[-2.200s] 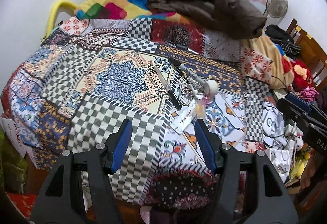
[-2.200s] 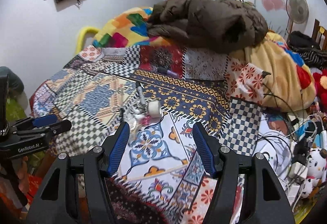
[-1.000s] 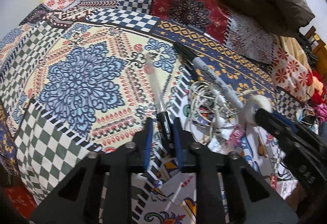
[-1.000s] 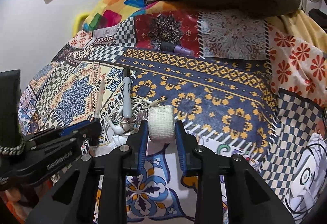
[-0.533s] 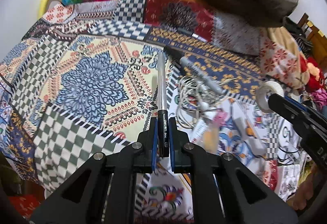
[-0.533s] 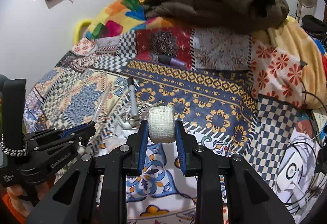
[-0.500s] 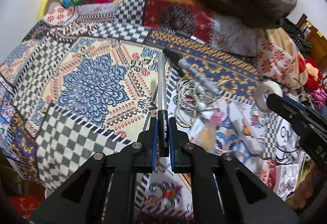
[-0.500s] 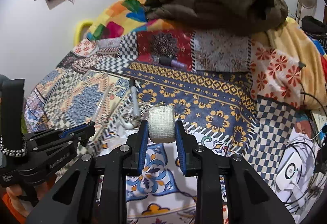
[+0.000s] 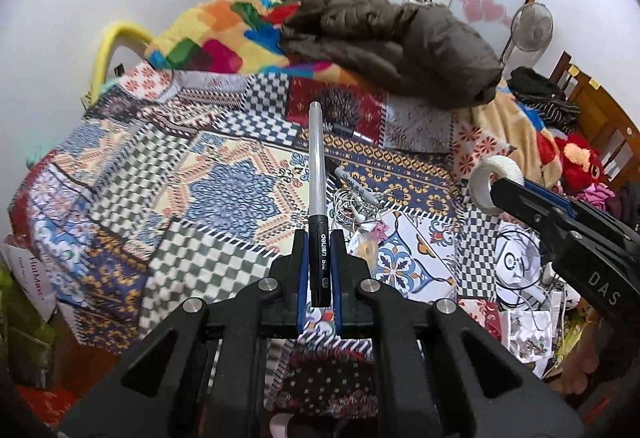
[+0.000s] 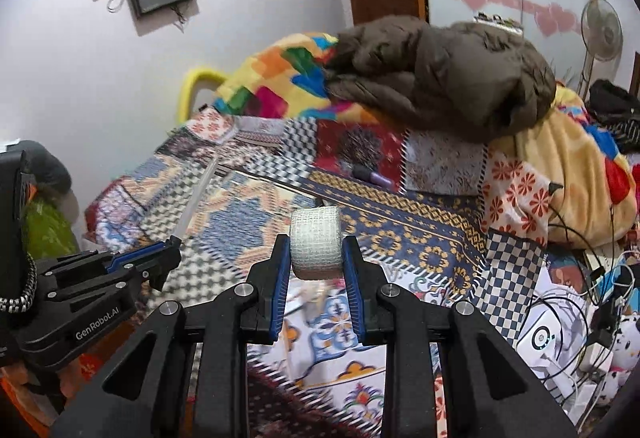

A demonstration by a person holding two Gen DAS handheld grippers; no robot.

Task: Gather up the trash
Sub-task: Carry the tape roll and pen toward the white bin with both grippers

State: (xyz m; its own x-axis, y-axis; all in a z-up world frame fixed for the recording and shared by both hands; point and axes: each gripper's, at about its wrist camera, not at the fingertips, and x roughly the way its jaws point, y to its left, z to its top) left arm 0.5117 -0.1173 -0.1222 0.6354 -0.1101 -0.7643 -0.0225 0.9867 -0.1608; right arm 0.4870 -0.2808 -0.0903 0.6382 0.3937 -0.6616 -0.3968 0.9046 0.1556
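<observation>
My left gripper (image 9: 318, 258) is shut on a clear pen with a black cap (image 9: 316, 174) and holds it above the patterned bedspread (image 9: 224, 194), pointing away from me. My right gripper (image 10: 317, 258) is shut on a white tape roll (image 10: 316, 242) and holds it above the bed. The roll (image 9: 494, 184) and right gripper also show at the right of the left wrist view. The left gripper (image 10: 160, 258) and its pen (image 10: 196, 198) show at the left of the right wrist view. A marker (image 9: 356, 186), tangled white earphones (image 9: 352, 208) and small wrappers (image 9: 368, 238) lie on the bedspread.
A brown jacket (image 9: 392, 42) and a colourful blanket (image 9: 224, 42) are piled at the head of the bed. A purple tube (image 10: 370, 174) lies near them. Cables, chargers and papers (image 9: 524, 290) crowd the right side. A fan (image 9: 532, 26) and a wooden chair (image 9: 592, 106) stand at the right.
Both grippers closed on their items on the bed, the left on the pen, the right on the tape roll, then lifted and pulled back; the bed now looks farther away.
</observation>
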